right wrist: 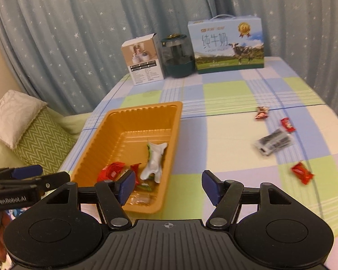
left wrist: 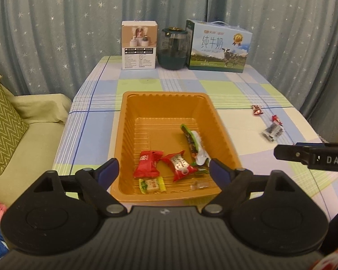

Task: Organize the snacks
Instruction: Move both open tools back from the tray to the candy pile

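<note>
Snacks sit in the near end of the orange tray (left wrist: 128, 121) on the checked desk (left wrist: 214, 85): two red candies (left wrist: 146, 163), a yellow-wrapped sweet (left wrist: 152, 185) and a green-and-white packet (left wrist: 192, 141). Right of the tray lie four loose pieces, including a black-and-white packet (right wrist: 273, 142) and a red candy (right wrist: 302, 172). Left gripper (left wrist: 164, 168) fingers stand apart over the tray's near end, empty. Right gripper (right wrist: 167, 185) fingers are apart too, empty, just right of the tray.

The left gripper (left wrist: 164, 171) is matte black with two round side housings, silver pivot screws, a ribbed centre plate and blue-padded fingers (left wrist: 218, 172). The right gripper (right wrist: 166, 186) matches it, with a small crosshair mark on its ribbed plate. White lettering "GenRobot.AI" marks one side body, "DAS" the other.
</note>
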`<act>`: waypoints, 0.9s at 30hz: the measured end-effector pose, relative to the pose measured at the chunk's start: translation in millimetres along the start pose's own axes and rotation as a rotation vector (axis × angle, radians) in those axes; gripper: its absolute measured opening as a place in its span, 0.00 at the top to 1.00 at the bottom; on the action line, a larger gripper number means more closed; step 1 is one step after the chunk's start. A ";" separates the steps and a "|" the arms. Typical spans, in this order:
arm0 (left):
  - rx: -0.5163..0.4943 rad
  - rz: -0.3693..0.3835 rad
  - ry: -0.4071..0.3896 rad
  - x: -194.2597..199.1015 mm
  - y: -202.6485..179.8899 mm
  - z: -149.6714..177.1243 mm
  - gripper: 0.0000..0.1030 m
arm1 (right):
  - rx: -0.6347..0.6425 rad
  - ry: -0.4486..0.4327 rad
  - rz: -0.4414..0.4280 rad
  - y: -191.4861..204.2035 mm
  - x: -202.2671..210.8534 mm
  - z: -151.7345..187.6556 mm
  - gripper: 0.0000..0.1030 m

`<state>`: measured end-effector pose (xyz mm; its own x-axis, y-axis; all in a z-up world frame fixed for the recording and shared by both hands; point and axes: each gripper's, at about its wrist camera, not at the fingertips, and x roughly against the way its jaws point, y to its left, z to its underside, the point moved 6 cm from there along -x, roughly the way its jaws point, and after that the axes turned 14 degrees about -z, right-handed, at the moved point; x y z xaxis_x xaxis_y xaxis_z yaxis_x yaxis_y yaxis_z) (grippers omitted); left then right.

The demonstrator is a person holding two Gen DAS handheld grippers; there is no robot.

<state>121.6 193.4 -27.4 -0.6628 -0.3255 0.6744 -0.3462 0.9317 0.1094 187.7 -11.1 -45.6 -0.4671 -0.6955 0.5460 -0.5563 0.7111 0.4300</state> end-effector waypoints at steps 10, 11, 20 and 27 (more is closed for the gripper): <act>-0.008 0.018 -0.012 24.5 -14.6 5.5 0.13 | -0.030 -0.049 0.071 -21.6 55.0 9.3 0.34; -0.011 0.021 -0.013 26.2 -17.2 5.7 0.13 | -0.032 -0.054 0.078 -24.3 59.6 9.8 0.34; -0.041 0.060 -0.024 36.8 -45.6 5.3 0.12 | -0.069 -0.085 0.122 -45.6 91.2 15.6 0.33; -0.071 0.090 -0.029 39.7 -68.7 3.8 0.11 | -0.107 -0.112 0.157 -65.2 110.9 18.1 0.33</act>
<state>116.6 115.9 -10.9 -0.7083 -0.2437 0.6625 -0.2377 0.9661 0.1013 159.7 -136.5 -26.1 -0.6188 -0.5782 0.5317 -0.3974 0.8143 0.4231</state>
